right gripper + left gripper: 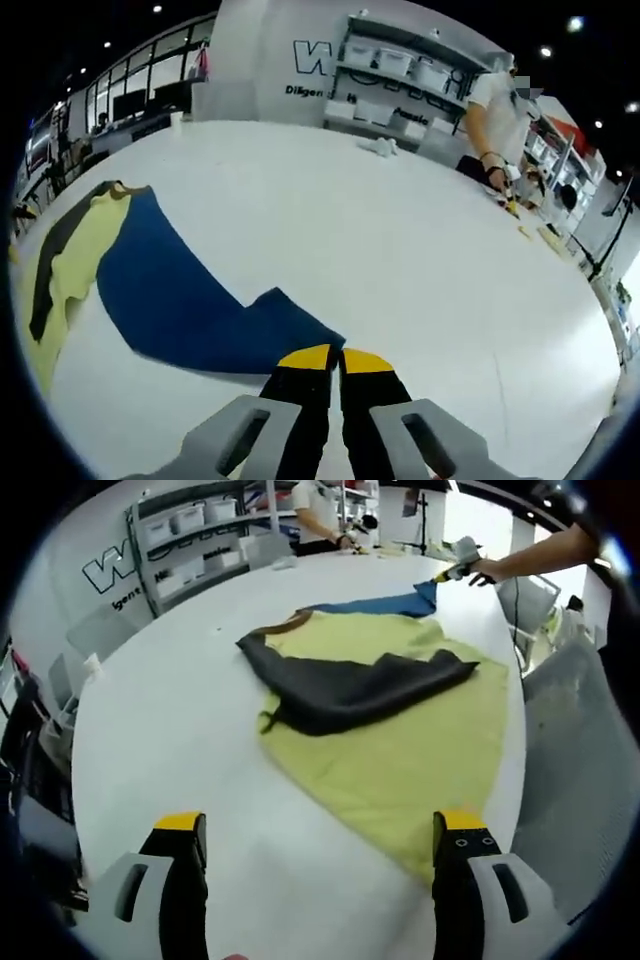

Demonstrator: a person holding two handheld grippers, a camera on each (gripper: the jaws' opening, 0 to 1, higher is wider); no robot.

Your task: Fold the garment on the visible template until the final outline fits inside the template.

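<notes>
**Right tongs pinched on the blue cloth, left tongs released over the counter**

My left tongs (320, 855) stand wide apart above the white counter (170, 730), gripping nothing; between and beyond their yellow-tipped jaws lies the yellow-green template (400, 750), spread flat, its near corner reaching toward my right-hand jaw. On top of it sits the dark garment (340, 685), rumpled and partly folded over on itself, one edge spilling off the template onto bare counter; a brownish strip shows at its far end. Past that, a blue cloth (385, 605) stretches away to where my other hand (488, 572) holds the right tongs at the cloth's far tip.

In the right gripper view, my right tongs (335, 360) are clenched, jaws pressed together on the corner of the blue cloth (170, 290); the cloth runs from the jaws in a curved band toward the yellow-green template (75, 255), with the dark garment (55, 250) lying as a thin stripe beside it.

A person (495, 115) in a white top stands at the counter's far side, near shelves (400, 70) holding pale bins.
</notes>
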